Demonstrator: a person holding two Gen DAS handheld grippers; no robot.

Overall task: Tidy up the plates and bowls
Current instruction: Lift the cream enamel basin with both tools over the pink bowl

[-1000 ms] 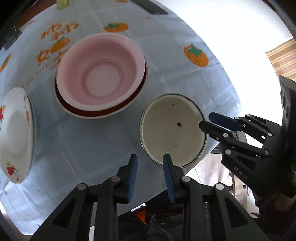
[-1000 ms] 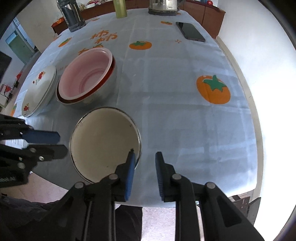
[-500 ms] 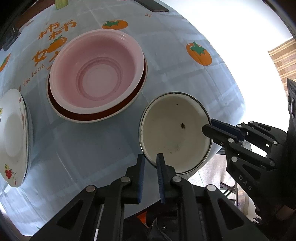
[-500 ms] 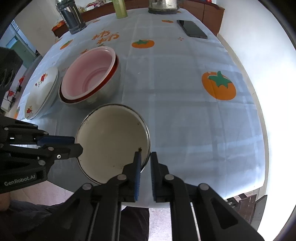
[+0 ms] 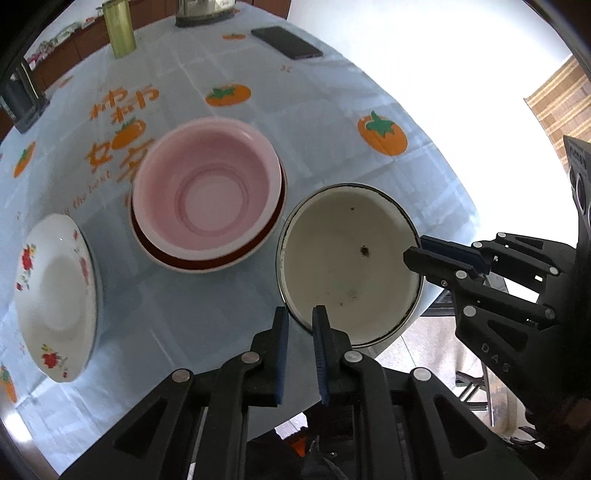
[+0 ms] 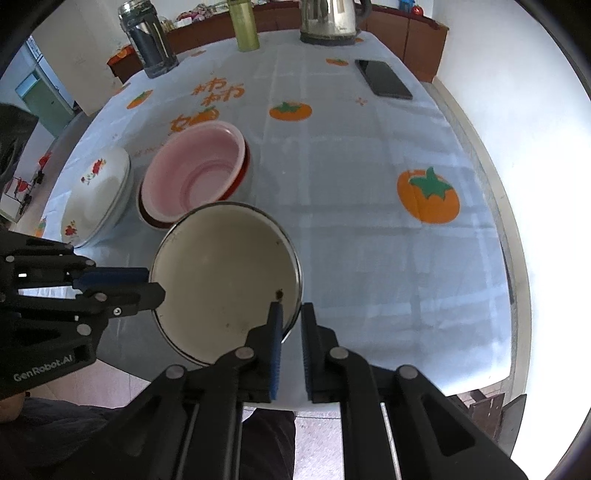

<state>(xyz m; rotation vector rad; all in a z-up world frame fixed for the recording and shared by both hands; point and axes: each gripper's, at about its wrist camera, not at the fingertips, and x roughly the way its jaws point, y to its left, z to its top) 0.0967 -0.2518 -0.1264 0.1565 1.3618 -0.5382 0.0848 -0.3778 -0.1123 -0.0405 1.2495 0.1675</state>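
At the near edge of the surface (image 6: 369, 177), a cream enamel bowl (image 5: 349, 264) hangs between two handheld grippers, its far rim close beside the pink bowl (image 5: 205, 197) that sits nested in a red-rimmed bowl (image 5: 207, 260). The cream bowl appears lifted clear of the patterned cloth, though the fisheye views leave that a judgement. Beyond the nested pair, on the left, stands a stack of white floral plates (image 6: 98, 194); a phone (image 6: 384, 79), a kettle (image 6: 328, 20), a green bottle (image 6: 243, 24) and a dark jar (image 6: 149, 40) line the far side.

The risk here looks plain: each grip takes only a thin bite of rim, on a smooth, hard bowl, partly out past the surface edge. Should one side slacken or the two hands move out of step, the bowl could tilt, slip free and drop to the floor, or knock the pink bowl on its way over.

The left gripper (image 5: 299, 321) has its blue-padded fingers drawn close together, pinching the near rim of the cream bowl, one pad inside, one outside. The right gripper (image 6: 291, 317) does likewise on the opposite rim, its fingers a narrow gap apart with the bowl's edge between them.
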